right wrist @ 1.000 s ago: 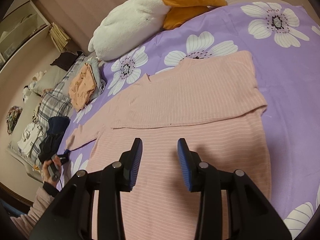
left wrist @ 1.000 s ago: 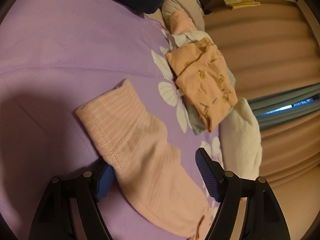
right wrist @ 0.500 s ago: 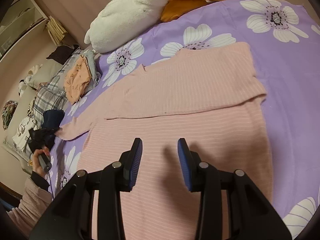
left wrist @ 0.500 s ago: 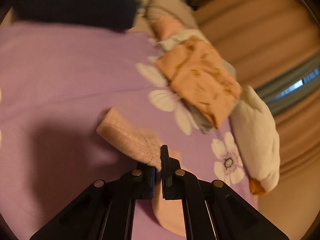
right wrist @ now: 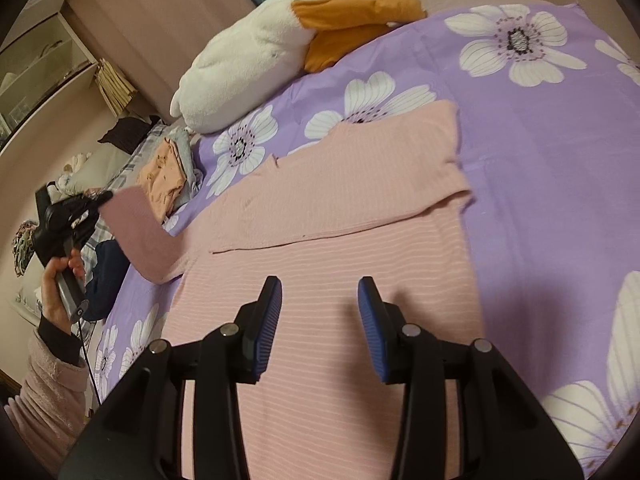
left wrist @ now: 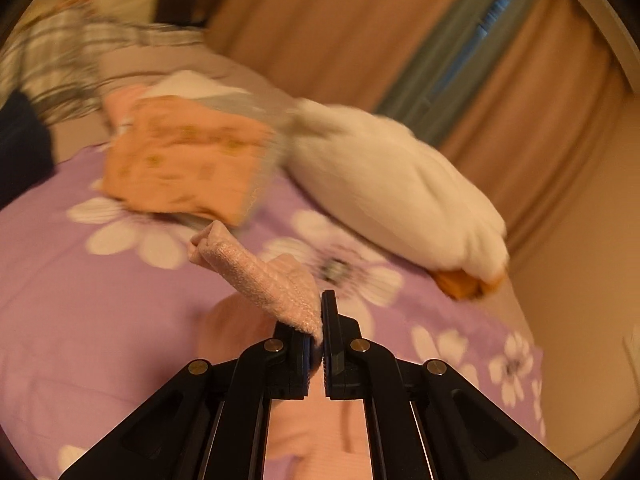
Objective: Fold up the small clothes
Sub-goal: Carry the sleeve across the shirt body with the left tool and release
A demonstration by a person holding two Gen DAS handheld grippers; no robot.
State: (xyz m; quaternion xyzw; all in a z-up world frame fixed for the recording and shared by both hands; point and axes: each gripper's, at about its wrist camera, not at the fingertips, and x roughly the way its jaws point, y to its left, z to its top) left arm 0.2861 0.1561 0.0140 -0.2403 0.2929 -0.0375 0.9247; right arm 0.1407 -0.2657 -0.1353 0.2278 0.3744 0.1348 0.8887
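A pink ribbed sweater lies flat on the purple flowered bedspread, its right sleeve folded across the chest. My left gripper is shut on the left sleeve's cuff and holds it lifted off the bed; in the right wrist view the left gripper shows at the far left with the raised sleeve. My right gripper is open and empty, hovering over the sweater's lower body.
A white plush goose with orange feet lies at the bed's far edge. A stack of folded clothes topped by an orange piece sits to its left, with a plaid pile and dark garment nearby. Curtains hang behind.
My left gripper closed on the sleeve cuff and lifted it up off the bed, swinging toward the sweater's body. The right gripper stayed open over the sweater.
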